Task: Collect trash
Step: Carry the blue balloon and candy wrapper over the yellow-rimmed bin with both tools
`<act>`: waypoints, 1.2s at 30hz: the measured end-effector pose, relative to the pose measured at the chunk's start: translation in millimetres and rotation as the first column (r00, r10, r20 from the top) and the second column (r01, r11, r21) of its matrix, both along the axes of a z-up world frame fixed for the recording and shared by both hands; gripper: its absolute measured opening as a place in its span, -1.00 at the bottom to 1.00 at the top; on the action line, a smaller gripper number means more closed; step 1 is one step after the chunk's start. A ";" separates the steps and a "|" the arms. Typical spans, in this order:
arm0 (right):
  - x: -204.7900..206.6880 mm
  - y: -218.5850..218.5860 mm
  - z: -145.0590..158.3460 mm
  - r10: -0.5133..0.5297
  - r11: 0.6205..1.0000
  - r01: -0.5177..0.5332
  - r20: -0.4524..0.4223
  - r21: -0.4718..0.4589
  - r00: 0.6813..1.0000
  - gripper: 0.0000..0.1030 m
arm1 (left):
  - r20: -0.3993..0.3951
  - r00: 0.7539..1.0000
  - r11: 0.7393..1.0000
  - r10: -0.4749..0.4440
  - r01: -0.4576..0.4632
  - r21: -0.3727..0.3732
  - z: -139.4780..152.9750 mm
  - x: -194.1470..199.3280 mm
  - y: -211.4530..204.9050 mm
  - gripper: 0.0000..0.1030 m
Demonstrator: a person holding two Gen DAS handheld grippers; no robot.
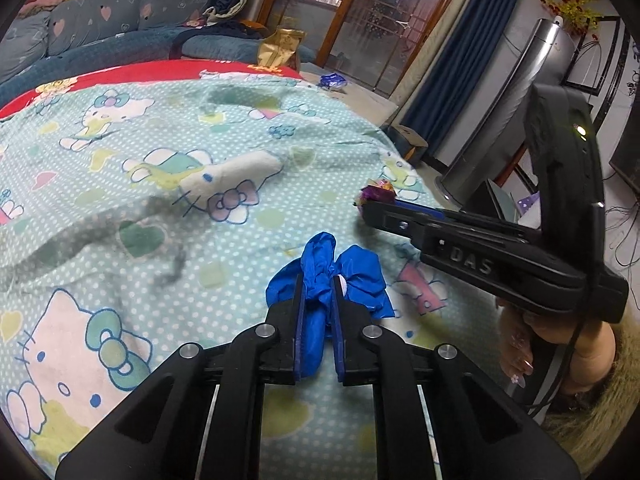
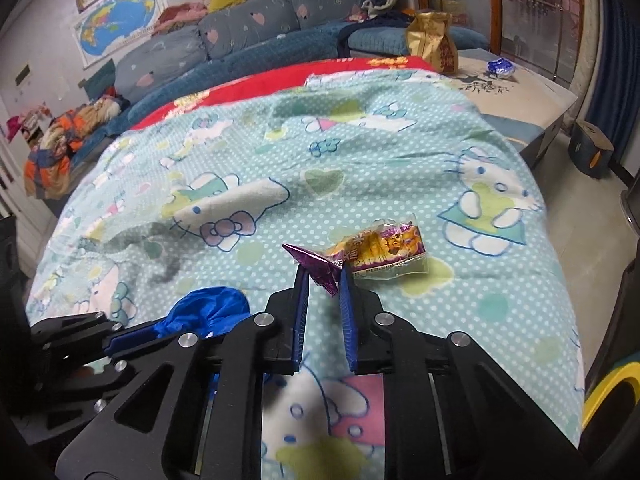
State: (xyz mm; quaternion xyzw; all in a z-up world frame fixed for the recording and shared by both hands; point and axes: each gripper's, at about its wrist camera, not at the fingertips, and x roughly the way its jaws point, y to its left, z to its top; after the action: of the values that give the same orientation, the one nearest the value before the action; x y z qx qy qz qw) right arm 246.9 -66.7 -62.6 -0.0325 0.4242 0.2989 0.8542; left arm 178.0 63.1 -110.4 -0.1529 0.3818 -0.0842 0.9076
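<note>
My left gripper (image 1: pixel 317 280) is shut on a crumpled blue plastic bag (image 1: pixel 352 276), just above the Hello Kitty blanket (image 1: pixel 160 152). My right gripper (image 2: pixel 324 278) has its jaws closed to a narrow gap around the purple end of a purple-and-yellow snack wrapper (image 2: pixel 380 254) that lies on the blanket. In the left wrist view the right gripper (image 1: pixel 366 206) comes in from the right with the wrapper (image 1: pixel 378 192) at its tip. In the right wrist view the blue bag (image 2: pixel 208 312) and the left gripper (image 2: pixel 120 340) show at lower left.
A gold bag (image 2: pixel 432 40) stands at the far end of the bed. A blue-and-white wrapper (image 2: pixel 500 67) lies on the bare mattress corner. A sofa (image 2: pixel 240 32) runs behind the bed. A silver tower fan (image 1: pixel 500 120) and a small stool (image 2: pixel 592 148) stand on the floor at right.
</note>
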 end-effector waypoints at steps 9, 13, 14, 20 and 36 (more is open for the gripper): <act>-24.0 -52.3 26.3 -0.078 0.994 0.075 0.043 0.077 0.996 -0.81 | 0.059 0.997 0.999 -0.045 0.044 0.015 25.1 -2.5 -26.3 -0.79; -35.2 -76.9 35.0 -0.114 0.990 0.108 0.065 0.089 0.991 -0.81 | 0.083 0.994 0.997 -0.072 0.070 0.027 35.7 -3.2 -39.9 -0.79; -38.1 -83.5 37.1 -0.124 0.989 0.118 0.070 0.088 0.990 -0.81 | 0.091 0.993 0.997 -0.080 0.078 0.029 39.0 -3.7 -44.6 -0.80; -53.9 -115.0 47.7 -0.172 0.982 0.163 0.100 0.090 0.980 -0.81 | 0.116 0.986 0.992 -0.122 0.119 0.038 50.7 -6.8 -68.4 -0.80; -84.8 -178.3 58.9 -0.283 0.957 0.270 0.143 0.103 0.948 -0.81 | 0.150 0.961 0.972 -0.231 0.221 0.077 66.6 -12.3 -120.7 -0.80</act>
State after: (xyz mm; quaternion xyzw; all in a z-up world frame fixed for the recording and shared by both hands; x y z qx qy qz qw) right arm 162.1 -244.9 -3.8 0.0389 0.3436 0.1897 0.9189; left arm 165.6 -57.6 -43.9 -0.0739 0.3258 -0.1876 0.9237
